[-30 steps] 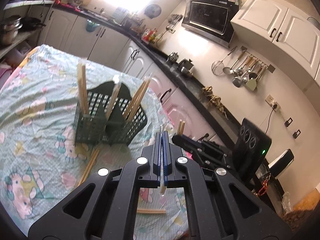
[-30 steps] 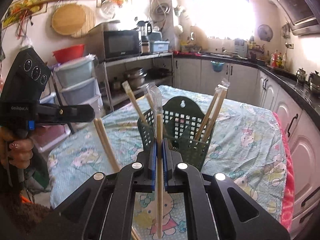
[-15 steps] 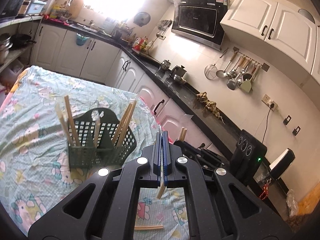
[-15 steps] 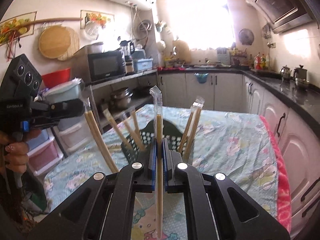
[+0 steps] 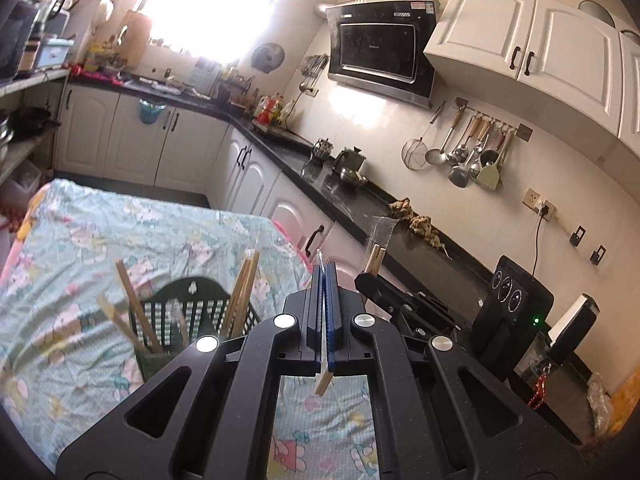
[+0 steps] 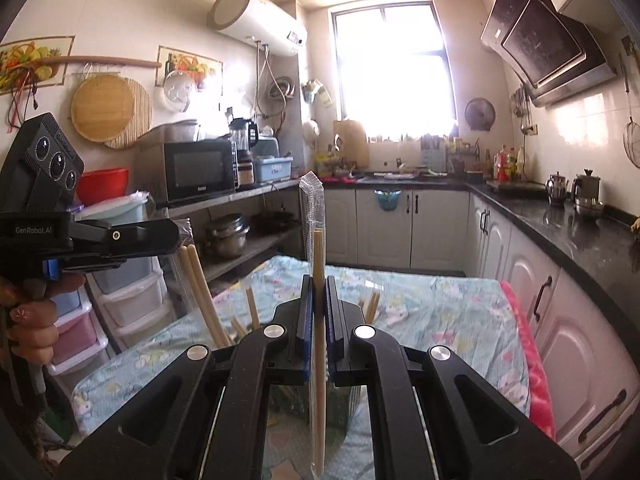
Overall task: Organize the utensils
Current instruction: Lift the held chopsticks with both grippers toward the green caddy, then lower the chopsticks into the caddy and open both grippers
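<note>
we are holding wrapped chopsticks (image 6: 317,288) tight in each closed claw, left claw (image 5: 325,312) and right claw (image 6: 316,320), keeping them straight above the green basket (image 5: 192,312).

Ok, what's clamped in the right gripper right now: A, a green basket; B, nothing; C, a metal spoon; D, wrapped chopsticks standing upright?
D: the right gripper is shut on the wrapped chopsticks, which stand upright between its pads, clear wrapper sticking up above them.
</note>
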{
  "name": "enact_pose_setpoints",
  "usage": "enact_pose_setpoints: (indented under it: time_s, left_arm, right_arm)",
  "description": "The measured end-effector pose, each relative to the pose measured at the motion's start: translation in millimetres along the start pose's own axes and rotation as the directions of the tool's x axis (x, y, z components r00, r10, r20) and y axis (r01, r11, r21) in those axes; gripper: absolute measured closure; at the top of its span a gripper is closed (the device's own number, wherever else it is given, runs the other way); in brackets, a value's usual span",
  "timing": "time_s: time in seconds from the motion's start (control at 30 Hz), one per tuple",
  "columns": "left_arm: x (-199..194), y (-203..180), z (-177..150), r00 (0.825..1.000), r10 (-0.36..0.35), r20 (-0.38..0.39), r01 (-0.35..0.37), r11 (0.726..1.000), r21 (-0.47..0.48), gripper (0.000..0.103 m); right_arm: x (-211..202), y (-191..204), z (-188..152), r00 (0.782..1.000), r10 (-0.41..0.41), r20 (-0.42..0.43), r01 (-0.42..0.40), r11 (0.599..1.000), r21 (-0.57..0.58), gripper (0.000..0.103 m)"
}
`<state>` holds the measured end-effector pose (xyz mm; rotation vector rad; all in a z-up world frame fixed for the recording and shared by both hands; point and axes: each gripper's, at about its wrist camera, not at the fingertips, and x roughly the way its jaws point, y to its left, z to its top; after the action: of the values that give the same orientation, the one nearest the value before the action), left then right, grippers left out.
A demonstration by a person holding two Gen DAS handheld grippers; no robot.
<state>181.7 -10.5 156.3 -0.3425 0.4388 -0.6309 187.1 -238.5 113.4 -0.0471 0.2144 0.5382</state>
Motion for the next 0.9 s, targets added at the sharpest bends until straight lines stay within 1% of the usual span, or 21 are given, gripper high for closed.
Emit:
enact_pose_setpoints:
  time_s: [0.17, 0.43, 0.73, 0.9]
  left_arm:
    - [3, -8, 16, 1.0, -0.005, 0.029, 0.004, 1.0, 0.031, 0.103]
    - [11, -15, 38, 0.998, -0.008, 0.055, 0.005, 0.998, 0.055, 0.103]
    - [15, -1, 58, 0.993, 0.04, 0.115, -0.045, 0.998, 0.044, 0.103]
    - [20, 10, 60, 0.991, 0.055, 0.12, -0.06, 0.998, 0.037, 0.103]
  right_arm:
    - [7, 1, 15, 0.999, 0.003, 0.037, -0.003, 1.0, -0.005, 0.097]
    - [14, 0, 28, 0.997, 0.004, 0.073, -0.005, 1.0, 0.013, 0.097]
    - [35, 0, 37, 0.996, 0.005, 0.084, -0.006, 1.0, 0.014, 0.097]
    - [48, -3, 35, 0.996, 0.002, 0.093, -0.004, 1.0, 0.022, 0.097]
